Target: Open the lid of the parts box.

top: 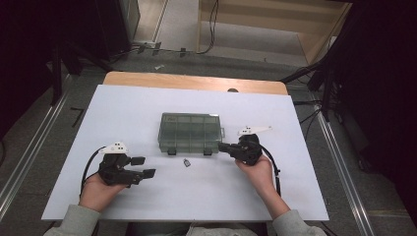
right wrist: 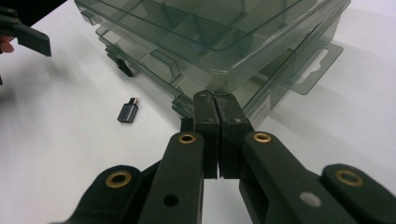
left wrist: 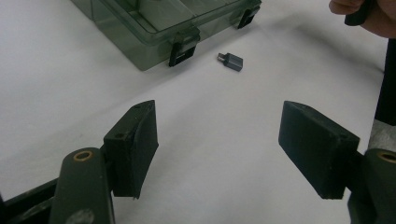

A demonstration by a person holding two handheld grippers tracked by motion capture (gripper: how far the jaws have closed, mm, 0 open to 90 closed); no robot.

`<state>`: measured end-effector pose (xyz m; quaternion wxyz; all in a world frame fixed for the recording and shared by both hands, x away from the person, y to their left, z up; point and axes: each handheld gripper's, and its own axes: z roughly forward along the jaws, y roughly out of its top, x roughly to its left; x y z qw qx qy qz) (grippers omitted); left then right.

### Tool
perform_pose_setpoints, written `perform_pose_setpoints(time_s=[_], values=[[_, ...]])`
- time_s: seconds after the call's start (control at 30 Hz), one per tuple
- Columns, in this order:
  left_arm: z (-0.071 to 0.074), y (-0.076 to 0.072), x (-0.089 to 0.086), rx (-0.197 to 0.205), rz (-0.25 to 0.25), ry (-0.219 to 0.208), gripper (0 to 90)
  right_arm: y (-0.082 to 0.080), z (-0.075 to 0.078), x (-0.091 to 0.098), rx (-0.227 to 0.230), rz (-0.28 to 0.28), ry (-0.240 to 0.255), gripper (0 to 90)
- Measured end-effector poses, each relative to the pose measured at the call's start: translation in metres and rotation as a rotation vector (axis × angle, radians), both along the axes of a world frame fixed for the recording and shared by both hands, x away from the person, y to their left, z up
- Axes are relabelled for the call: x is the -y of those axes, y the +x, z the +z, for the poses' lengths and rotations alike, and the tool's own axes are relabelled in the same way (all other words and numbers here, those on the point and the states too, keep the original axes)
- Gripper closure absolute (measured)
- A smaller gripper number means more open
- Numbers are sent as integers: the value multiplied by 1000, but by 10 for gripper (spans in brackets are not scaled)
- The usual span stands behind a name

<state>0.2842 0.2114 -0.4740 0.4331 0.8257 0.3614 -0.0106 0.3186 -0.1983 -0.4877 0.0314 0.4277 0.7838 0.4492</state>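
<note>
A clear grey compartment box [top: 189,132] [left wrist: 154,23] [right wrist: 224,37] lies shut in the middle of the white table. Just in front of it lies a small dark adapter plug [top: 187,162] [left wrist: 232,61] [right wrist: 127,112]. My left gripper [top: 144,166] [left wrist: 218,119] rests at the left, pointing toward the adapter, open with nothing between its jaws. Over at the box's front right corner, my right gripper [top: 221,146] [right wrist: 215,99] is shut and empty, its tips at the box's lower edge. Whether they touch the edge I cannot tell.
The white table top [top: 147,103] has a wooden strip [top: 196,81] along its far edge. Two black latches [left wrist: 183,46] stand on the box's front side, and a hang tab [right wrist: 317,65] juts from its right end. Cables and dark stands surround the table on the floor.
</note>
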Motion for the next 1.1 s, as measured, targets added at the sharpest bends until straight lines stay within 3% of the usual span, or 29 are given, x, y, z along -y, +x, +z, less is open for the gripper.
perform_pose_setpoints(time_s=[0.4, 0.63, 0.9, 1.1], values=[[0, 0, -1, 2, 8, -2, 285, 12, -1, 0, 8, 12, -14, 863], [0, 2, -1, 6, 18, -6, 285, 24, 2, -1, 42, 17, 2, 868], [-1, 4, -1, 0, 23, -8, 285, 36, 8, 2, 12, 9, 30, 873], [-1, 5, 1, 1, 31, -8, 285, 38, 12, 2, 15, 7, 41, 873]])
